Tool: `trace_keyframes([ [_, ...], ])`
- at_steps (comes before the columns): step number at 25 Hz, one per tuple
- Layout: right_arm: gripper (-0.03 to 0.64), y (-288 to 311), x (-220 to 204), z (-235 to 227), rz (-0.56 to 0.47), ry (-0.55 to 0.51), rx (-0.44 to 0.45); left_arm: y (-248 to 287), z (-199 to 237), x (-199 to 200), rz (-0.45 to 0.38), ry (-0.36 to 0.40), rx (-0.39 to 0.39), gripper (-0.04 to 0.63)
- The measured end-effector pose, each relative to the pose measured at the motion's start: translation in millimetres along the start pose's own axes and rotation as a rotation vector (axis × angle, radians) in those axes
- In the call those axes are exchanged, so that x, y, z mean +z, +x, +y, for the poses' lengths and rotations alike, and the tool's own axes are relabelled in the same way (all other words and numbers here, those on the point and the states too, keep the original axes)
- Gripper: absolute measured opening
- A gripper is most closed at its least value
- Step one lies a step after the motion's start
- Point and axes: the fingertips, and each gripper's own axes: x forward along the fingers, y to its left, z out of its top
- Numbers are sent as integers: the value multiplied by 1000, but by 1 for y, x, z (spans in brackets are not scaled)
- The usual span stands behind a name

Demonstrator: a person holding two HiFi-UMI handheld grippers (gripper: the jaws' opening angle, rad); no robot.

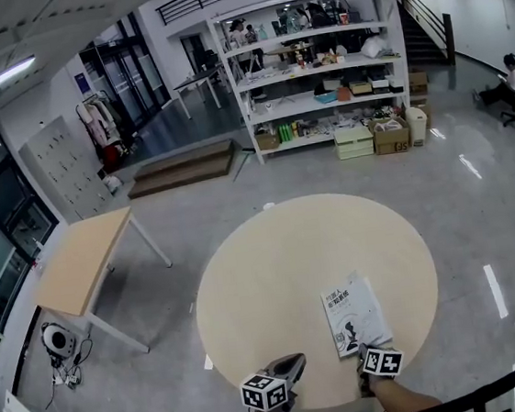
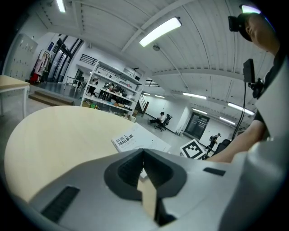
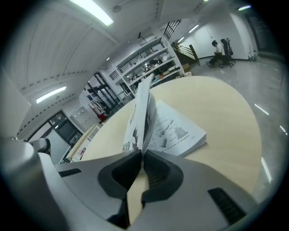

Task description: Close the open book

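Note:
A white paperback book [image 1: 353, 314] lies on the round pale wooden table [image 1: 274, 272], near its front right edge. My right gripper [image 1: 367, 356] is shut on the book's near edge. In the right gripper view the cover and a few leaves [image 3: 141, 113] are pinched between the jaws and stand up from the printed page block [image 3: 178, 131]. My left gripper [image 1: 289, 365] hovers over the table's front edge, left of the book, shut on nothing. The left gripper view shows the book's titled cover [image 2: 131, 139] beyond the left gripper [image 2: 143, 159], and the right gripper's marker cube [image 2: 195, 150].
A rectangular wooden table [image 1: 83, 257] stands to the left. White shelving [image 1: 315, 64] full of boxes lines the back, with low steps [image 1: 184, 167] beside it. A dark chair back [image 1: 487, 391] is at the bottom right. People sit at the far right [image 1: 512, 84].

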Motion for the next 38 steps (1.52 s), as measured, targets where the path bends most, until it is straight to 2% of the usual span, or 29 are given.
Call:
trace_keyframes([
  [7,29,6,-8,-7,90,114,7,-9,-3,4,-36,-2,-5,-2],
  [13,48,-6,-18,-19,127,143,-13,-19,0,8,-77,-38,-1,-1],
  [19,48,-25,0,-18,75,129,16,-21,8,17,-120,-45,8,-2],
  [23,46,-52,41,10,-9,115,100,-29,6,35,-154,-31,-1,-2],
  [25,46,-67,67,28,-61,71,148,-35,3,46,-169,-10,-18,-1],
  [31,45,-120,127,84,-205,-173,284,-55,-11,78,-245,54,-69,-1],
  [34,3,-142,147,105,-251,-317,298,-58,-23,95,-260,101,-99,-2],
  [38,0,-165,161,122,-300,-455,287,-65,-41,112,-290,135,-126,-1],
])
